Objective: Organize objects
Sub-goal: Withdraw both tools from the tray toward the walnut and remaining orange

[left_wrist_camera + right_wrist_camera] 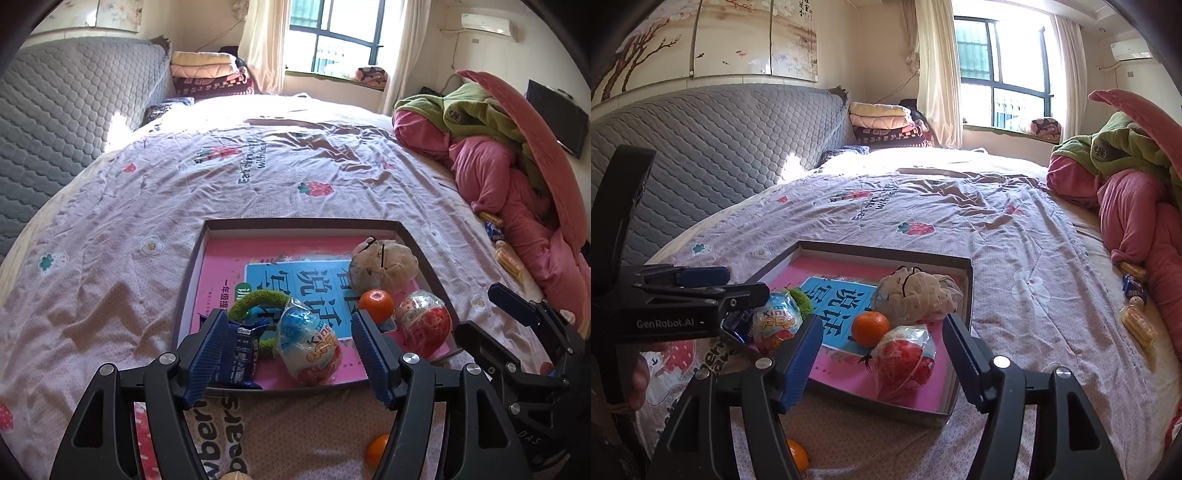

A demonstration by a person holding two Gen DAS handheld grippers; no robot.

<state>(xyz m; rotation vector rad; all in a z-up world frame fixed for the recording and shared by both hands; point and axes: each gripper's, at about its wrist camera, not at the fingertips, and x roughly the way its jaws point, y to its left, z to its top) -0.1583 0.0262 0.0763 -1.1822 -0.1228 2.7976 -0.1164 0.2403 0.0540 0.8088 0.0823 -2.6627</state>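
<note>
Bed with pink strawberry-print sheet (258, 177) carries the shallow dark cardboard box lid (295, 222), pink book cover inside as liner. In it: beige crumpled cloth bundle (384, 264), red plastic-wrapped toy egg (424, 319), blue-and-white wrapped toy egg (308, 341), green fuzzy ring (255, 301), blue snack packet (242, 354), small orange mandarin (376, 304). Second mandarin (796, 456) sits loose on the sheet, just outside the near wall.

Left gripper (288, 349) jaws apart, nothing clamped. Right gripper (881, 360) jaws apart, straddling the red egg without pinching.

Risks: the round loose mandarin could roll on soft bedding when nudged; the grippers are close and could collide; the lid may slide.
</note>
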